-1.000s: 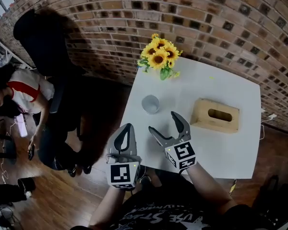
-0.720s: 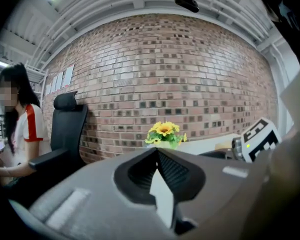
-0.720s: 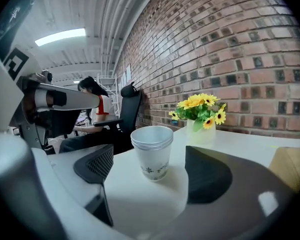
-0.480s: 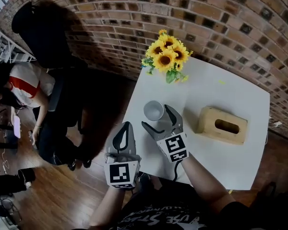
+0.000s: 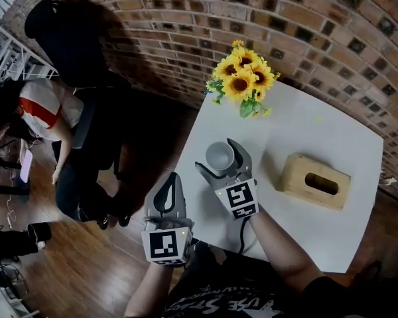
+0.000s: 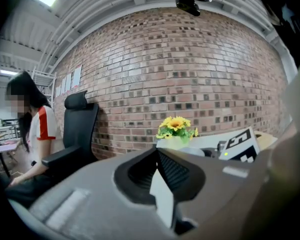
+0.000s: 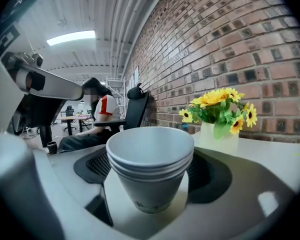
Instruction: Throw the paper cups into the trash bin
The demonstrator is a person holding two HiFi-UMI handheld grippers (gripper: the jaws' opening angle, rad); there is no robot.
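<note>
on the white table (image 5: 318,124), near its left edge, nested paper cups (image 7: 150,169) stand upright, top one empty, between my right gripper's (image 5: 217,156) 2 jaws, just opened wide, not gripping. left gripper (image 5: 172,177) clenched, empty.

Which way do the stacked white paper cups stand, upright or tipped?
Upright: stacked white paper cups rest base-down on the white table, rims facing up.

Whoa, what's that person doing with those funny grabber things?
A person holds a tool in each hand at a white table. The right tool has just been opening its jaws and has the stacked paper cups between them, not squeezed yet. The left tool is shut and empty, beside the table. No trash bin is in sight.
</note>
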